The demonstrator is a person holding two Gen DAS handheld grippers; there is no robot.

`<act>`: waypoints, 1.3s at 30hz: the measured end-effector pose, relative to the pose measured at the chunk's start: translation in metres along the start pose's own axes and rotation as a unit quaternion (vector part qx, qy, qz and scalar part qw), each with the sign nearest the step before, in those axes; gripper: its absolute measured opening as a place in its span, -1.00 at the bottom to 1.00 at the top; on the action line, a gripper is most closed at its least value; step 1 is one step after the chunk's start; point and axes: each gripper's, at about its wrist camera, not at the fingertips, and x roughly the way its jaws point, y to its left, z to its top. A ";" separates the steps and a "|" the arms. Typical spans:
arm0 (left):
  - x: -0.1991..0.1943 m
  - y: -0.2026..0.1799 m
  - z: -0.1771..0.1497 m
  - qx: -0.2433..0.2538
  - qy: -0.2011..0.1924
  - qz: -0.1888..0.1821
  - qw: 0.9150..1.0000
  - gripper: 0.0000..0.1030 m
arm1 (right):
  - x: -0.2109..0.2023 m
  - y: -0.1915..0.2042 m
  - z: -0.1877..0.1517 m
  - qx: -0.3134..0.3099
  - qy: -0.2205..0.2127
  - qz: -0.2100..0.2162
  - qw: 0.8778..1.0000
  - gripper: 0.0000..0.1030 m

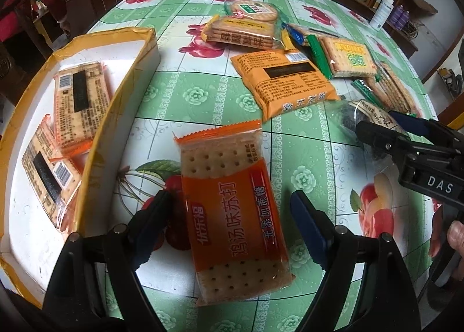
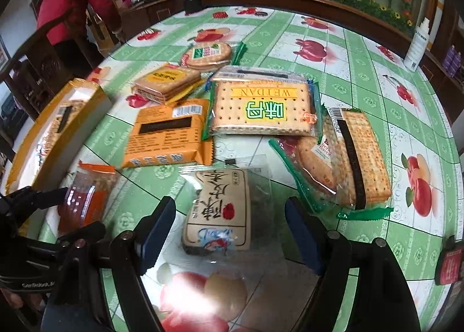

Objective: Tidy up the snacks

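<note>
The left gripper [image 1: 229, 216] has its jaws open on both sides of an orange cracker packet [image 1: 232, 210], which lies flat on the bench [image 1: 304, 140] beside the yellow box [image 1: 95, 117]; no pad presses it. The right gripper [image 2: 230, 230] stands open over a clear packet with a beige label [image 2: 220, 213], not gripping it. Two packets [image 1: 69, 117] lie in the box.
</note>
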 end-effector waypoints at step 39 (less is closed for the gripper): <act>-0.003 -0.014 -0.008 0.049 -0.048 0.032 0.997 0.17 | -0.027 -0.002 -0.062 0.029 -0.051 0.025 0.998 0.12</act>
